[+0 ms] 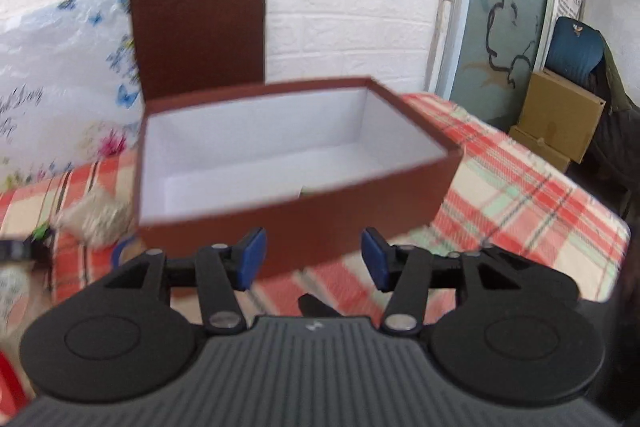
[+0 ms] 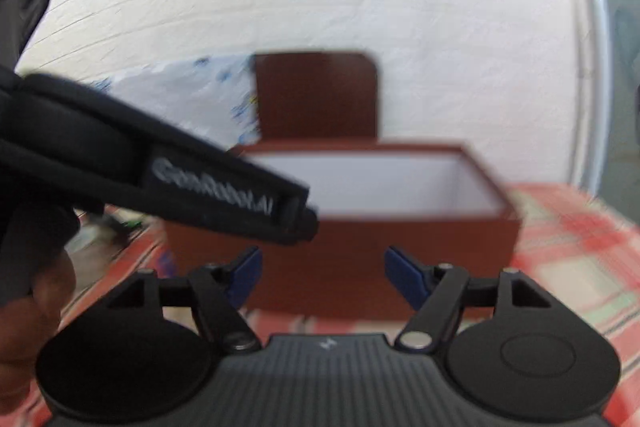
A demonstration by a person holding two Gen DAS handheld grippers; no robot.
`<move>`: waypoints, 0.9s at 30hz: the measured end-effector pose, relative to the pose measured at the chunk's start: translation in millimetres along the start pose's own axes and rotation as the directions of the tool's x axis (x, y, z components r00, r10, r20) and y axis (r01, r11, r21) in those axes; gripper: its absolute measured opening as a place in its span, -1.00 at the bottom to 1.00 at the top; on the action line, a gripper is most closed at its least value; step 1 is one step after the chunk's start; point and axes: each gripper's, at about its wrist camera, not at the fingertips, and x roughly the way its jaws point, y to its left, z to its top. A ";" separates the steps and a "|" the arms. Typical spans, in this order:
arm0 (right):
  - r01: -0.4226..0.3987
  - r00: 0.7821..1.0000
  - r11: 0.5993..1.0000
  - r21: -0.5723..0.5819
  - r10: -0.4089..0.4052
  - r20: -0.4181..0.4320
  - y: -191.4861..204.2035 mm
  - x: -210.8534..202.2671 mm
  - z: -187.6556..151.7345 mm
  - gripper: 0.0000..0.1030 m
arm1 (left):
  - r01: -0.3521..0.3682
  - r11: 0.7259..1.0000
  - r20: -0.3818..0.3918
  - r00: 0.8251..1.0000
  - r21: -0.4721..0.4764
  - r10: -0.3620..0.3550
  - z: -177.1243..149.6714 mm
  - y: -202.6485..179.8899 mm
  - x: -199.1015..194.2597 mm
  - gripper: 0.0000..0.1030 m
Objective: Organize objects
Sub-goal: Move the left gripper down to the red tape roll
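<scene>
Open brown box (image 1: 304,223), white inside

Both pictures are bright and soft, with no strong shadows. Everything past the claw looks smeared, most in the right one. Straight lines bend near the edges.

L gripper (image 1: 314,259): blue-padded fingers (image 1: 252,259) apart, nothing btwn them, pointing fwd and slightly down. R gripper (image 2: 323,277): fingers (image 2: 404,281) spread wider, also empty. In R wrist view, L gripper body crosses from the left, a hand (image 2: 36,307) gripping its handle.
</scene>
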 end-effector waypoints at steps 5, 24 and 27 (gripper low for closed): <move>-0.134 0.970 0.991 -0.005 0.130 -0.206 45.1 10.6 -27.7 0.37 | -0.090 0.995 -0.119 0.989 -0.041 0.084 -57.5 40.1 -16.8 0.07; -0.432 0.880 0.891 -0.139 0.382 -0.282 218.4 66.2 14.6 0.21 | -0.496 0.761 -0.081 0.855 -0.419 0.512 -164.3 220.8 -109.1 0.08; -0.420 0.853 0.903 -0.088 0.360 -0.377 228.4 96.6 16.2 -0.32 | -0.505 0.771 -0.084 0.853 -0.388 0.516 -163.9 218.3 -106.1 0.23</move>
